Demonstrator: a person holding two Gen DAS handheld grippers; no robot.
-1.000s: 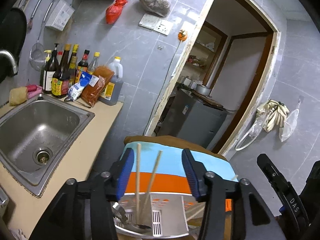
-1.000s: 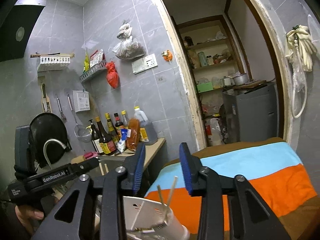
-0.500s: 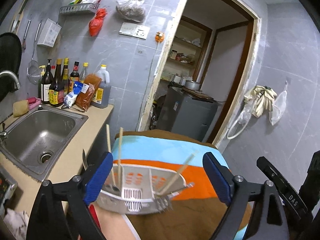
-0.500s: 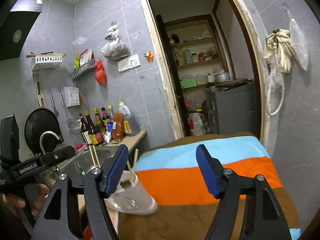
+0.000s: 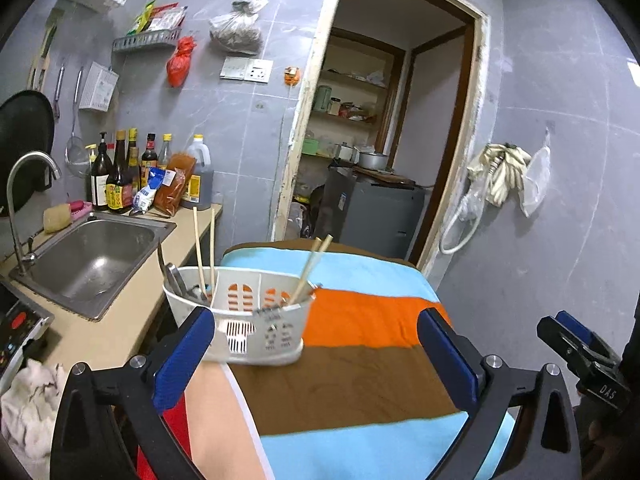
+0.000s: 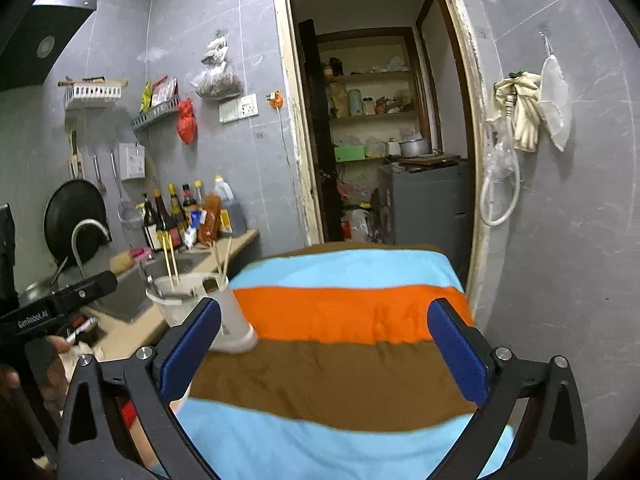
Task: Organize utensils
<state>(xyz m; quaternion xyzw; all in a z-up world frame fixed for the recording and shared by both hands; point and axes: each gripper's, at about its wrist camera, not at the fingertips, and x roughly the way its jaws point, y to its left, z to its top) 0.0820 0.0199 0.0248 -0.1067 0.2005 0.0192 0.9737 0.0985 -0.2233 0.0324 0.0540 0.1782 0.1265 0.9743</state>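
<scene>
I see a white holder point(image 5: 240, 320) standing on a striped cloth point(image 5: 360, 360) that covers the surface. The cloth has blue, orange and brown bands. The holder sits at the left edge of the cloth, where the orange band meets the brown one. It has walls inside that split it into parts.

Two chopsticks point(image 5: 204, 252) stand almost straight up in the left part, next to some metal cutlery point(image 5: 176, 280). Two more chopsticks point(image 5: 312, 268) lean to the right in the right part.

My left hand-held gripper point(image 5: 316, 356) is still opening and its blue pads are far apart. The holder is just behind the left pad, but the pads do not press on it. My right hand-held gripper point(image 6: 324, 348) is opening too, and nothing but the cloth is between its pads. The holder is beside its left pad.

To the left there is a metal sink point(image 5: 92, 256) with a bent tap point(image 5: 24, 200). Bottles point(image 5: 120, 176) stand in a row behind the sink, by the grey wall. An open doorway point(image 6: 380, 140) is straight ahead, with shelves inside
</scene>
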